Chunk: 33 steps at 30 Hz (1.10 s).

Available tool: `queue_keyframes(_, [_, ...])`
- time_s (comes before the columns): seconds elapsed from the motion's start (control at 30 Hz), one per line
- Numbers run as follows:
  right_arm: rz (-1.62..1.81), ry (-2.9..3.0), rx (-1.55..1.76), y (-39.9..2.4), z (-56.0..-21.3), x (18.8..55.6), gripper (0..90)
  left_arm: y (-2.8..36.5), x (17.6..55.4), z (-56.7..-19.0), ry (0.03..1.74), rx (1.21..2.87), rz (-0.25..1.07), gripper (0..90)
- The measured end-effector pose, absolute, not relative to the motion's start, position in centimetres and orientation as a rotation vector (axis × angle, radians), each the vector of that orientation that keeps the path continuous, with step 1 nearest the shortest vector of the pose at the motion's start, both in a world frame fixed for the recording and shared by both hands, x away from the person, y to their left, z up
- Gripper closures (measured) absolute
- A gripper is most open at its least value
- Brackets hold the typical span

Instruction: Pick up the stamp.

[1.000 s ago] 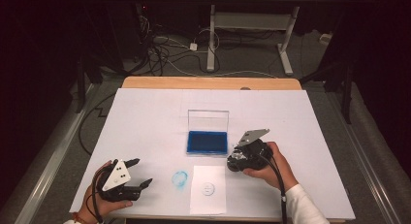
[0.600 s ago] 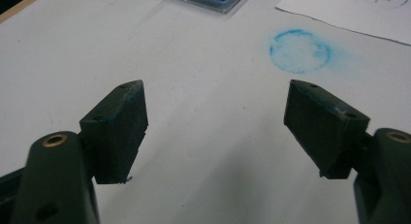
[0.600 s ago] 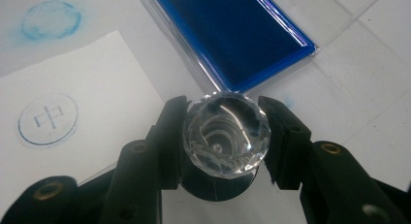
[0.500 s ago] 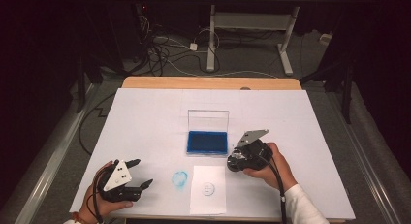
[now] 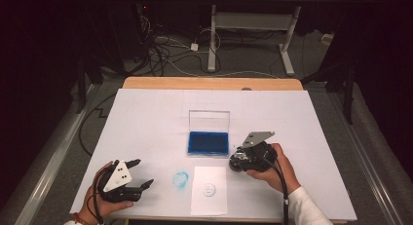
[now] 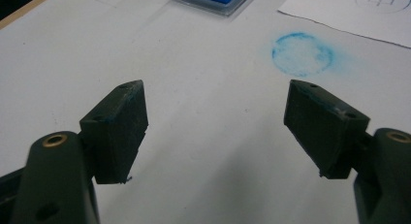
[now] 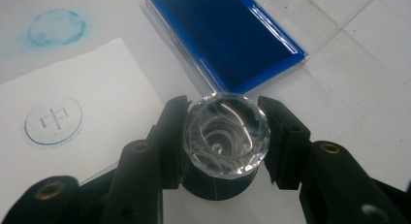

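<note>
Right tongs (image 7: 220, 136) clamped on a round stamp (image 7: 227, 140) with a faceted clear top and black base, one jaw on each side. Stamp held just above the worktop (image 5: 302, 118), right of centre, near the front edge. Open blue ink pad (image 5: 208, 142) sits at worktop centre, lid upright behind it. White paper slip (image 5: 209, 190) at the front edge carries a round printed mark. Blue ink smudge (image 5: 181, 179) just left of the slip. Left tongs (image 6: 215, 117) spread wide, holding nothing, at the front-left corner.
</note>
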State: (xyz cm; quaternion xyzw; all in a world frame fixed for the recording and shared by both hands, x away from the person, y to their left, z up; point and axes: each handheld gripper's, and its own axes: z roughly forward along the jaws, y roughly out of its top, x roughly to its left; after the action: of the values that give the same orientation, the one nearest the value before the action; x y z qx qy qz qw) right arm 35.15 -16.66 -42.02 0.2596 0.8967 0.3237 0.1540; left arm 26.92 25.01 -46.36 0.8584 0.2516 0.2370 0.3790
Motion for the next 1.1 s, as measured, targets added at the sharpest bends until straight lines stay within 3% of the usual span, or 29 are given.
queue_keyframes(0.47, [1.01,2.493,0.746,-18.3,-40.4,34.1,57.2,25.1,27.2,-46.1,0.663,2.154,0.625,26.2])
queue_keyframes(1.1, [1.064,2.446,0.75,-18.5,-39.2,33.4,57.3,25.1,27.2,-46.4,0.678,2.127,0.596,20.6])
